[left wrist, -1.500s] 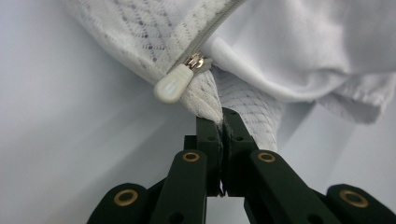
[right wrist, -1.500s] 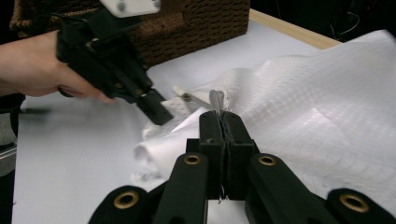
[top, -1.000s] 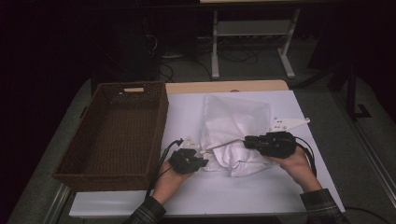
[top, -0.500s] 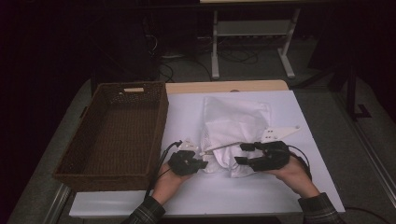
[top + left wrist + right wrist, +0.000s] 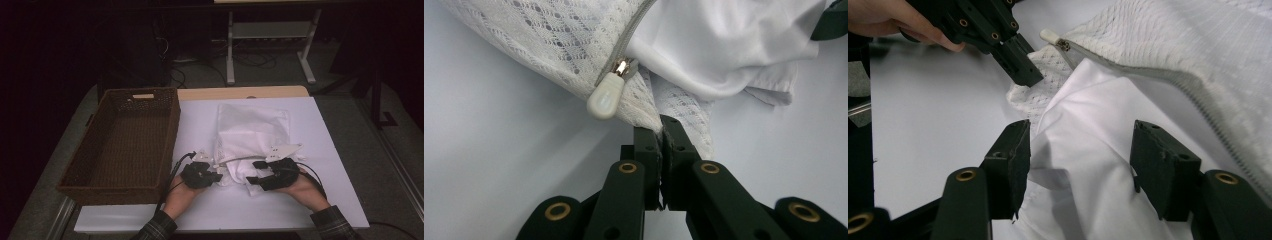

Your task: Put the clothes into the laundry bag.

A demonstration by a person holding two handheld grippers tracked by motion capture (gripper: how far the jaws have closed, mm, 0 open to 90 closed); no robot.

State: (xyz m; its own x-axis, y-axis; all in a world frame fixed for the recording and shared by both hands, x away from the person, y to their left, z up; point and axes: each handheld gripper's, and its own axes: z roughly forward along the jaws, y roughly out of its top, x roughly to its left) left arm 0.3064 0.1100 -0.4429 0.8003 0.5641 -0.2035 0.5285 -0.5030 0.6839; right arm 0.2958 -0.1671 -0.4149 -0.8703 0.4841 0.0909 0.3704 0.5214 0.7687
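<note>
So the main thing on the white table [image 5: 330, 150] is a white mesh laundry bag with a grey zipper [image 5: 252, 127], lying flat right of centre, with its open end toward the near edge. A piece of smooth white fabric [image 5: 240, 172] sticks out of that open mouth, so the bag holds clothing that's partly spilling onto the table; how much more is inside I can't tell.

Left gripper [image 5: 212, 176] sits at the bag's near-left corner. In the left gripper view its jaws are squeezed fully together on a pinch of the mesh [image 5: 659, 112], right beside the cream teardrop zipper pull [image 5: 605, 97], which hangs just left of the jaws without touching them.

Right gripper [image 5: 255, 172] is at the near end of the bag, just right of the other one. Its jaws have just been opening and now stand well apart, about halfway wide, with the smooth white fabric [image 5: 1088, 150] lying between them; the pads aren't pressing on it, so nothing's really held there.

Off to the left, touching the table's left edge, is a dark brown woven wicker basket with a cut-out handle [image 5: 125, 145]. Its floor is bare weave.
</note>
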